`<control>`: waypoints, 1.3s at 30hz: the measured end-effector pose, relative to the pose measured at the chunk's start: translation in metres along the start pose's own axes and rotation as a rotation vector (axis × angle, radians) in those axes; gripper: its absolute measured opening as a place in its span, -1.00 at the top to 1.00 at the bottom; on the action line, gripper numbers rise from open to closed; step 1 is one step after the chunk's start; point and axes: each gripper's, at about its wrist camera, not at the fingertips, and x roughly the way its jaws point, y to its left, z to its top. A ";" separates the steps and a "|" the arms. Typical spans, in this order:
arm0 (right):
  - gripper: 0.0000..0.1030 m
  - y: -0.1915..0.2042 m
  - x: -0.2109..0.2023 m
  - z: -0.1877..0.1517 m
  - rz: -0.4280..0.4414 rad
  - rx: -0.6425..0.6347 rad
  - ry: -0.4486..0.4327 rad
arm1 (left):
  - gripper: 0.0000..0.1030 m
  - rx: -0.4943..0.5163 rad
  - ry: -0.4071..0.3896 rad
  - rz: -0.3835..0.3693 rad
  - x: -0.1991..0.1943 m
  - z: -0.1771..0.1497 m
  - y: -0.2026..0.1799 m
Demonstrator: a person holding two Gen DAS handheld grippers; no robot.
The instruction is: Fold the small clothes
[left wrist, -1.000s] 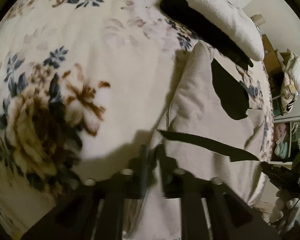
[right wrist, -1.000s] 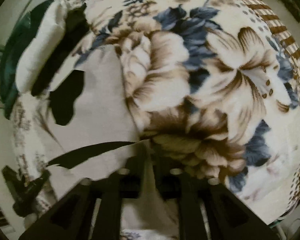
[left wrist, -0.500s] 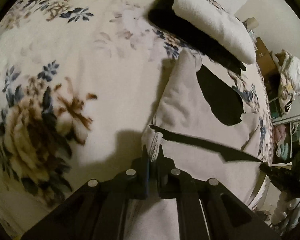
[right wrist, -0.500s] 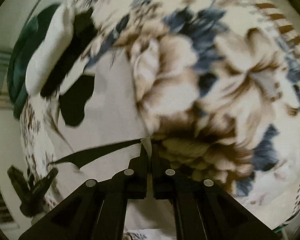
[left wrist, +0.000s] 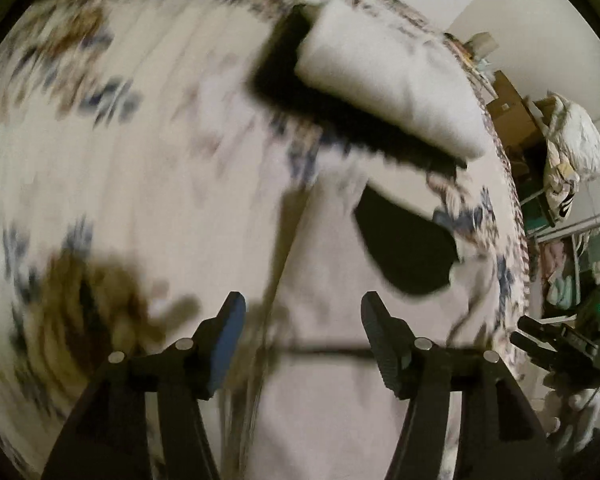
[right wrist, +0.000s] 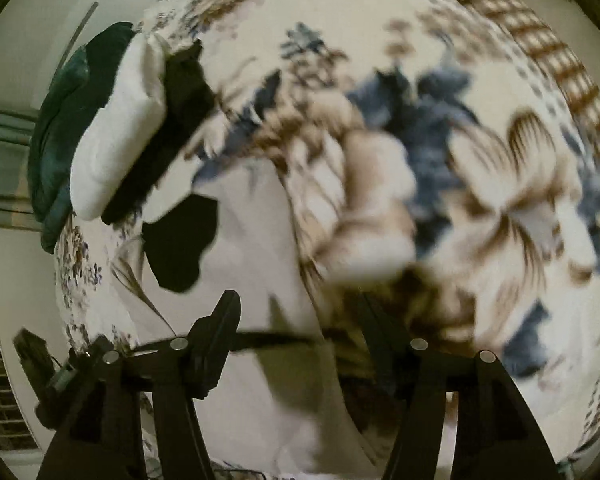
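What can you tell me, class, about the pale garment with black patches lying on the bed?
The pale garment is soft, off-white cloth with a large black patch and a thin black stripe across it nearer the cameras. It lies flat on the floral blanket, with a stitched edge along one side. Both grippers, left and right, stand open above it, gripping nothing. A folded white and black pile lies beyond, apart.

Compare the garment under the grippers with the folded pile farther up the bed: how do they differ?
The pale garment lies spread in one flat layer on the floral blanket; the folded pile is a thick, compact stack. The garment carries a black patch and a thin black stripe; the pile is a plain white piece over a black one. The garment sits between the open gripper fingers; the pile lies beyond them. Both rest on the blanket.
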 end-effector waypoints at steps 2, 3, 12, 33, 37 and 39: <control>-0.22 0.008 0.005 0.016 -0.003 -0.005 -0.011 | -0.12 0.058 0.006 0.022 0.021 0.028 -0.013; -0.22 0.014 0.013 0.027 -0.001 -0.011 -0.006 | -0.12 0.077 0.014 0.032 0.031 0.038 -0.018; -0.14 0.061 0.098 0.101 -0.150 -0.176 0.121 | 0.91 0.375 0.146 0.184 0.124 0.081 -0.065; 0.82 0.060 -0.025 -0.092 0.026 -0.421 -0.012 | 0.84 0.029 -0.012 -0.115 -0.063 -0.087 0.003; 0.79 0.028 -0.003 -0.139 -0.004 -0.462 0.125 | 0.70 -0.075 0.115 -0.113 -0.049 -0.128 0.032; 0.63 0.013 0.010 -0.158 -0.038 -0.490 0.215 | 0.59 -0.142 0.161 -0.091 -0.047 -0.145 0.047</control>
